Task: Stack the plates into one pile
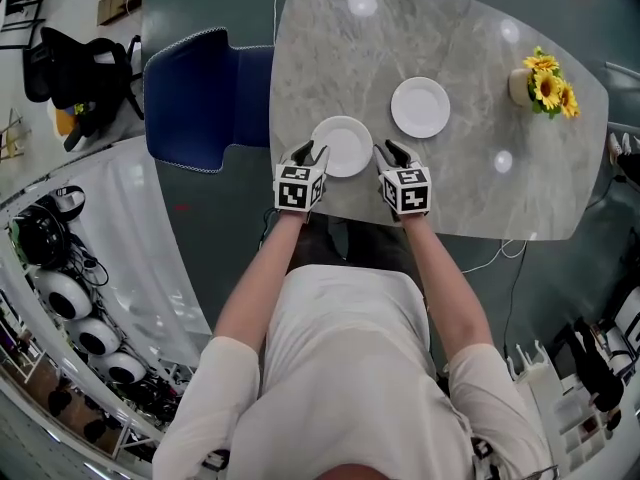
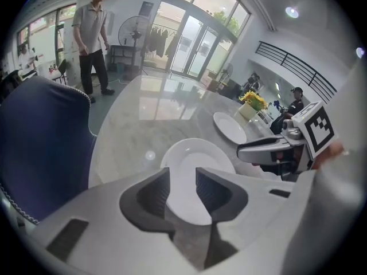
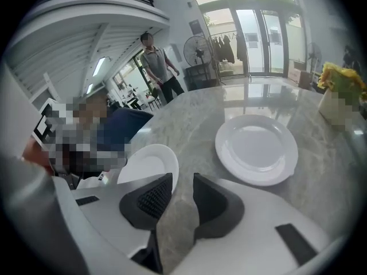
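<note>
Right now my left gripper [image 1: 308,154] and right gripper [image 1: 392,154] flank the near plate [image 1: 343,146], jaws wide, gripping nothing. It sits close to the table [image 1: 330,48] edge; the second plate [image 1: 420,107] lies apart, bare marble around it.

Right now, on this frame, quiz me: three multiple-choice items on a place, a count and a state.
1. White plates on the table: A) one B) two C) four
2. The near plate lies: A) between the left hand-held gripper and the right hand-held gripper B) stacked on another C) at the table's far edge
3. Both hand-held grippers' jaws: A) shut on the plate B) one shut, one apart C) apart, pressing nothing

1 B: near plate and far plate only.
2 A: head view shows both flanking it.
3 C: each gripper view shows pads apart.
</note>
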Demonstrator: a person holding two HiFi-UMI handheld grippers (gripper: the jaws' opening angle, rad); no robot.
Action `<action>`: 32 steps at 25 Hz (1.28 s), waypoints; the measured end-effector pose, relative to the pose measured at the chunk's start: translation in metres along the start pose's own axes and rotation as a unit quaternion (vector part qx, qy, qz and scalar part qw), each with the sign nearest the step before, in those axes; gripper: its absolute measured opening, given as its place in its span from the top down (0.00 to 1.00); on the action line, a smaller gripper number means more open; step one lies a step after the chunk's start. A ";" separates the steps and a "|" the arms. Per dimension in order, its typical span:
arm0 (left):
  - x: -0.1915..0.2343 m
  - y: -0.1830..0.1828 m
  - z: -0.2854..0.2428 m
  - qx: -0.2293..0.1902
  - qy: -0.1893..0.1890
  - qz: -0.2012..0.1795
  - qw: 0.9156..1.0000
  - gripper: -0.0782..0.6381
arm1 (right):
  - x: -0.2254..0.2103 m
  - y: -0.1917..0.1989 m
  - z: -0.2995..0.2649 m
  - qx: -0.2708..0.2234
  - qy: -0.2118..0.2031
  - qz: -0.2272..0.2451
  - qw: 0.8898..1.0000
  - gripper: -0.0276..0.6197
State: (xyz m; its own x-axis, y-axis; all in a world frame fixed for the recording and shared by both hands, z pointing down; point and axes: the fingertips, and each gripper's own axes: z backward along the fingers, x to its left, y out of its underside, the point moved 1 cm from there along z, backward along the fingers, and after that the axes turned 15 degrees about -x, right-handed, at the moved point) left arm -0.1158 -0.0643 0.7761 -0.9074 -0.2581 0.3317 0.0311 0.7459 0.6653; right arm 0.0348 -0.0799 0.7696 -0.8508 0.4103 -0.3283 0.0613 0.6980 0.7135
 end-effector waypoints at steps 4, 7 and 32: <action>-0.012 -0.011 -0.007 -0.006 0.009 -0.003 1.000 0.69 | -0.020 -0.008 0.010 -0.009 0.006 -0.001 1.000 0.75; -0.027 -0.021 -0.017 -0.011 0.020 -0.005 1.000 0.69 | -0.038 -0.013 0.019 -0.017 0.013 -0.004 1.000 0.75; -0.123 -0.071 -0.139 0.031 0.078 -0.048 0.995 0.69 | -0.178 -0.035 0.037 -0.038 0.068 -0.051 0.996 0.75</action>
State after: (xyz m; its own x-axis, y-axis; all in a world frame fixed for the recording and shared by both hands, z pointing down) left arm 0.0523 -0.1710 0.7810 -0.8290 -0.4187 0.3707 -0.0837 0.7484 0.6579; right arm 0.2035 -0.1560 0.7800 -0.9133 0.2529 -0.3193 -0.0653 0.6829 0.7275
